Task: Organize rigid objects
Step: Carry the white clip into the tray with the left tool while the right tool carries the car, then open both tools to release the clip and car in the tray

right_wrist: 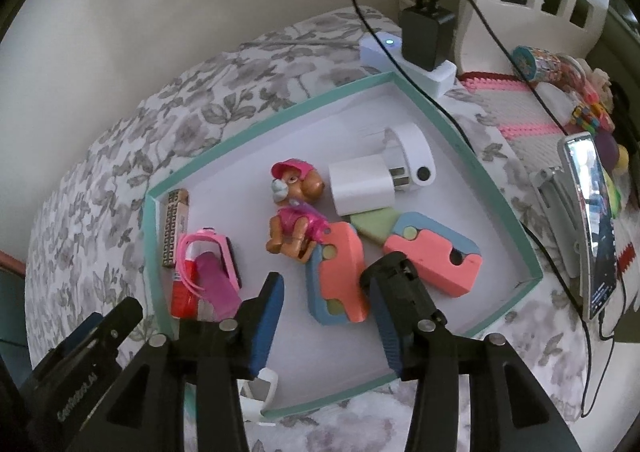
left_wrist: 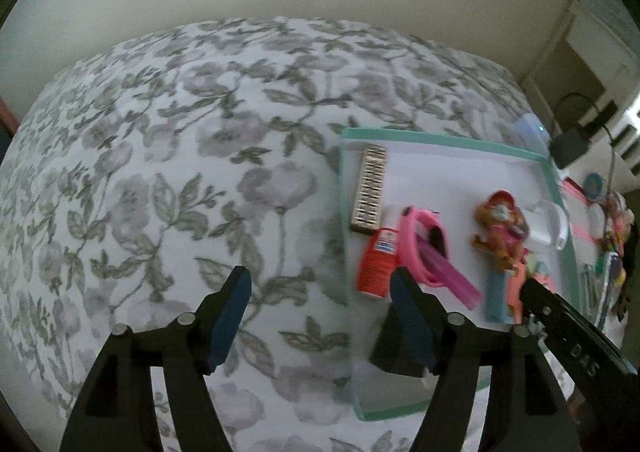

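The right tool (right_wrist: 326, 316), jaws apart and empty, hangs over the foam block (right_wrist: 340, 272), nearer than the open left tool (left_wrist: 320, 316).

A bed with a grey floral cover (left_wrist: 160, 172) carries a teal-rimmed white tray (right_wrist: 224, 140); a white power strip (right_wrist: 404, 60) sits at the tray's one o'clock.
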A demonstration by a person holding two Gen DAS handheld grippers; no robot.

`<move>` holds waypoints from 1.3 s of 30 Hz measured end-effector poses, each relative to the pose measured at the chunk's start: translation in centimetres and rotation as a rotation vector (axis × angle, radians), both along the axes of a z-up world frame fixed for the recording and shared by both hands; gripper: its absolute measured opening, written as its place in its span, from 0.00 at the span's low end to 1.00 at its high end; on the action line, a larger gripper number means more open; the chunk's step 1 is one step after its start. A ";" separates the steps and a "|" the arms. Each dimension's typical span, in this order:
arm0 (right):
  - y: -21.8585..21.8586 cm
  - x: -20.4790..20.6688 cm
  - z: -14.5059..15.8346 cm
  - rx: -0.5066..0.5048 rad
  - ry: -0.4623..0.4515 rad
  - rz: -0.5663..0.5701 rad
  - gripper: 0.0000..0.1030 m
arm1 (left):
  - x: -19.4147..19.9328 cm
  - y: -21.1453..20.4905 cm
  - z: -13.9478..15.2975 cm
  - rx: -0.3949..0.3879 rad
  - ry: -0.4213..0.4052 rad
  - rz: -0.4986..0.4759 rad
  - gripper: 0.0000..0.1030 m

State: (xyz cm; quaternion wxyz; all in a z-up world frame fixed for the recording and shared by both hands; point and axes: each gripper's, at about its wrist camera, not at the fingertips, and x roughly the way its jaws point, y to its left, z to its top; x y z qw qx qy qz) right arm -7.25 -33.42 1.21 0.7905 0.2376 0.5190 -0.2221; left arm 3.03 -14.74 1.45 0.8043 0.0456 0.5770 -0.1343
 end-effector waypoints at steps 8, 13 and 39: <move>0.9 0.5 0.1 -0.017 -0.012 0.035 0.68 | 1.1 2.7 -0.5 0.041 -0.007 0.082 0.72; 1.9 0.8 0.4 -0.048 -0.029 0.061 0.80 | 1.2 3.7 -0.7 0.055 -0.014 0.100 0.85; 8.7 0.4 1.0 -0.154 -0.060 0.226 1.00 | -0.9 8.1 1.1 0.006 -0.038 0.135 0.86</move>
